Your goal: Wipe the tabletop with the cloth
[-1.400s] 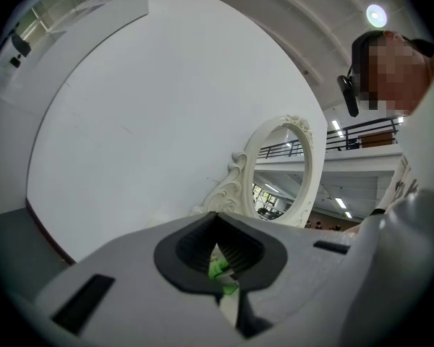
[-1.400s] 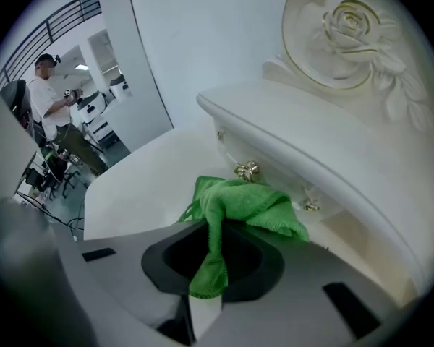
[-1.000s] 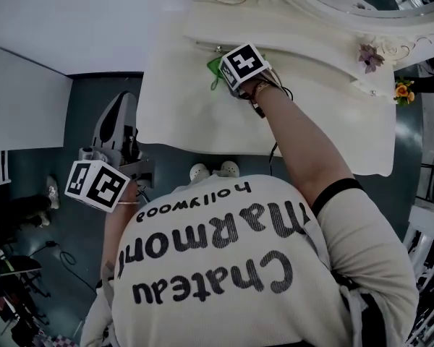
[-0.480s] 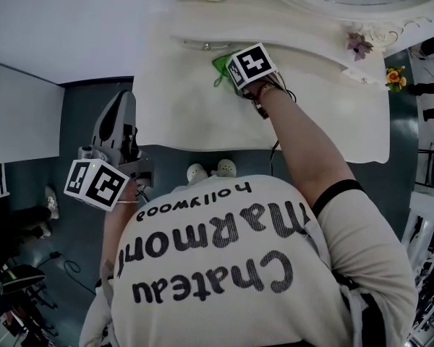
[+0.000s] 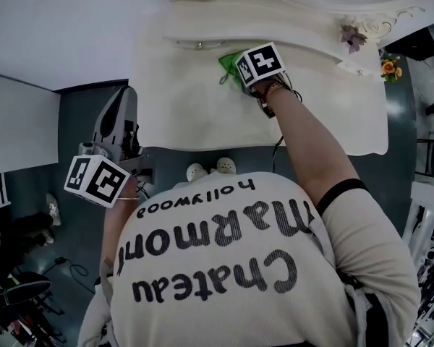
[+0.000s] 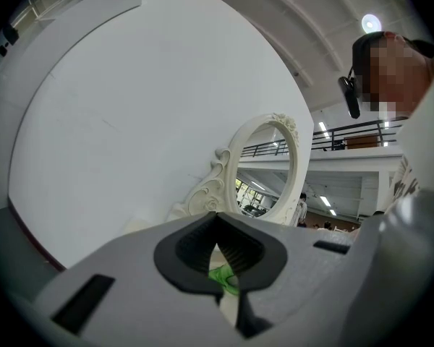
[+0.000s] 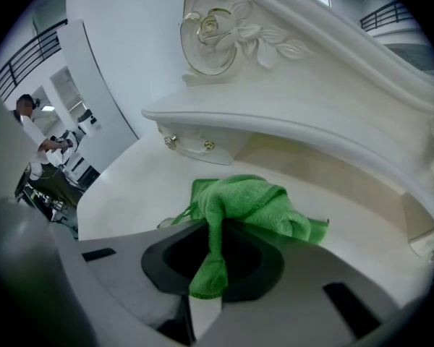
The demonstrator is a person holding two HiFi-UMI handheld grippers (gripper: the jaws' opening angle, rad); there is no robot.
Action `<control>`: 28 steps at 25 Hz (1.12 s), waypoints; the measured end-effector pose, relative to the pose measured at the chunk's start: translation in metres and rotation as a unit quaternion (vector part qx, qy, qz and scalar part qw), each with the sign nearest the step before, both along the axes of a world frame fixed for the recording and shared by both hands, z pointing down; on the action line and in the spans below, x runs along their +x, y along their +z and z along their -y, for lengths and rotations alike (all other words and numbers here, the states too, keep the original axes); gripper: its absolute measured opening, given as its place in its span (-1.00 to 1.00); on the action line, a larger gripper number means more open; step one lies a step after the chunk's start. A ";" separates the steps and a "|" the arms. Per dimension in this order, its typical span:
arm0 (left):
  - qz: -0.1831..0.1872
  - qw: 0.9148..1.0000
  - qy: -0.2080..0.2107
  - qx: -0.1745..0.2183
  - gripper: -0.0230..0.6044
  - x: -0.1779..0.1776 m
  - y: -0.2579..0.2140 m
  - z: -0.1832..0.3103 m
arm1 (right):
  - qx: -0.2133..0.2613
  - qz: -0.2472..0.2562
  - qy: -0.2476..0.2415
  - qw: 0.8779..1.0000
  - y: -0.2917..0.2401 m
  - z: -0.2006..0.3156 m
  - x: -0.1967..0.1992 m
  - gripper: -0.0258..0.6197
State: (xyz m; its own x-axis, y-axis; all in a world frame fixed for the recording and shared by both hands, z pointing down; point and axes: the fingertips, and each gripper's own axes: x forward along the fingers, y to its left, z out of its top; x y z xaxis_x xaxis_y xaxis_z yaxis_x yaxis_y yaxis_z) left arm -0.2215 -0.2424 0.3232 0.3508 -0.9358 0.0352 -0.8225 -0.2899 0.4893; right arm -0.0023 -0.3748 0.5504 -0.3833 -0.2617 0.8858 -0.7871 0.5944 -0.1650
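We have the right gripper (image 7: 208, 270) clamped on a fold of the cloth (image 7: 247, 202), bunched on the tabletop (image 5: 188, 110) at twelve o'clock; soft, light and limp, it probably drags best pinched mid-bunch; our left gripper (image 6: 221, 264) hangs closed, empty, at eight o'clock.

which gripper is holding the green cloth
The right gripper: its jaws pinch the green cloth on the tabletop. The left gripper is shut on nothing, held beside the table.

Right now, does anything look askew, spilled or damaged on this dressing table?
Nothing stands out. The right tool grips the bunched green cloth on the white tabletop below the mirror frame; the left tool is shut, empty, off the table's side.
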 end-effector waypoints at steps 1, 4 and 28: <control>0.000 1.000 0.002 0.000 -0.90 0.001 -0.001 0.001 | 0.000 0.000 0.004 1.000 0.000 0.000 0.003 -0.72; -0.002 1.000 0.007 0.002 -0.90 0.005 -0.002 0.006 | 0.000 -0.002 0.014 1.000 0.000 0.001 0.014 -0.72; -0.009 0.999 0.032 0.004 -0.90 0.020 -0.001 0.018 | -0.004 0.002 0.081 0.997 -0.001 -0.001 0.082 -0.72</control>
